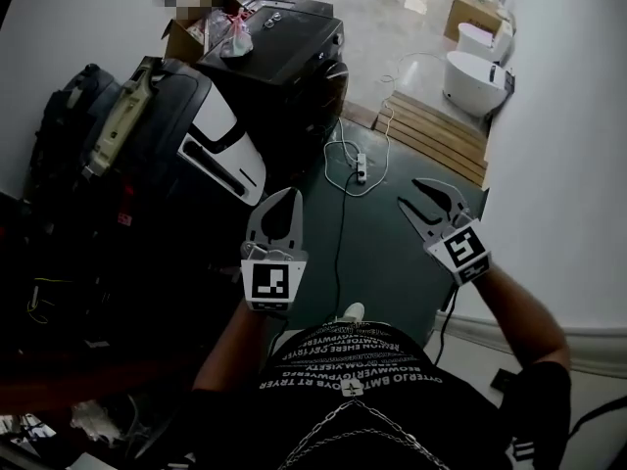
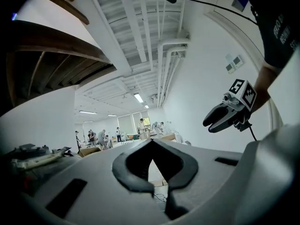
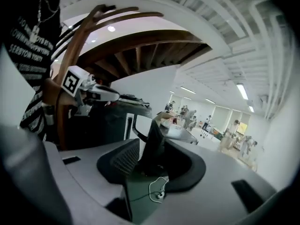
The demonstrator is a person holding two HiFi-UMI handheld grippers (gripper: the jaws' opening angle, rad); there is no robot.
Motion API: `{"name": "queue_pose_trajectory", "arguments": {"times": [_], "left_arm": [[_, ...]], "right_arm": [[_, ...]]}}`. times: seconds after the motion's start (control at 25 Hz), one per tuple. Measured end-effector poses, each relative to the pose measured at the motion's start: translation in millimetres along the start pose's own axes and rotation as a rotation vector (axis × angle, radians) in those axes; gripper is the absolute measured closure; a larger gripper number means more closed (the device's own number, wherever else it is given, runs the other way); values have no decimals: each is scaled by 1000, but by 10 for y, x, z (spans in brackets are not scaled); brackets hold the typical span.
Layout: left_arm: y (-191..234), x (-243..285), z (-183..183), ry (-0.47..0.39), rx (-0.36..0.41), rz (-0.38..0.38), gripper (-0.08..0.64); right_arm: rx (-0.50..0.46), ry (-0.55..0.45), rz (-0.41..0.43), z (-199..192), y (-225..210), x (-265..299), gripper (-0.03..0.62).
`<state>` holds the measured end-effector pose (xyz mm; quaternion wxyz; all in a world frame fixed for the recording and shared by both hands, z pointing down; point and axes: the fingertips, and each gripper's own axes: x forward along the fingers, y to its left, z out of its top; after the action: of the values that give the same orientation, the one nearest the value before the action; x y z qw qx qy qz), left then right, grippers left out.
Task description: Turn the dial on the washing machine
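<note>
**Head view, with both gripper views.** The black, box-shaped washing machine (image 1: 294, 62) stands on the dark green floor (image 1: 392, 253) ahead of the person, well apart from both grippers. A crumpled clear plastic bag (image 1: 233, 35) lies on its lid. Small pale round knobs (image 1: 277, 14) sit near the lid's far edge (too small to tell which is the dial).

The left gripper (image 1: 290, 194) has its jaws together on nothing. The right gripper (image 1: 409, 192) has its jaws apart and empty, and its own view frames the machine between them.

**Handling, as a judgement.** The dial is likely a rigid, fixed knob of smooth plastic, perhaps with click stops. It should be pinched squarely across its rim by both pads and rolled about its axis. A light or off-centre grip would probably slip.
</note>
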<state>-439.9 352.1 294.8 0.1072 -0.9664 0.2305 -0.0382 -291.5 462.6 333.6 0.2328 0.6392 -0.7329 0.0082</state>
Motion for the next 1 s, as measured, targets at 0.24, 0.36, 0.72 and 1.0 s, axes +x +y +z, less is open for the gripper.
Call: {"name": "queue_pose_trajectory", "arguments": {"times": [0.24, 0.36, 0.72, 1.0], "left_arm": [[-185, 366, 65, -8, -8, 6, 555], [-207, 481, 61, 16, -55, 11, 555], [-156, 611, -119, 20, -44, 24, 555], [60, 1113, -275, 49, -35, -13, 555]], "right_arm": [[105, -64, -119, -64, -389, -16, 436], [113, -97, -137, -95, -449, 10, 422], [164, -121, -128, -106, -644, 182, 403], [215, -105, -123, -151, -867, 670, 394]]}}
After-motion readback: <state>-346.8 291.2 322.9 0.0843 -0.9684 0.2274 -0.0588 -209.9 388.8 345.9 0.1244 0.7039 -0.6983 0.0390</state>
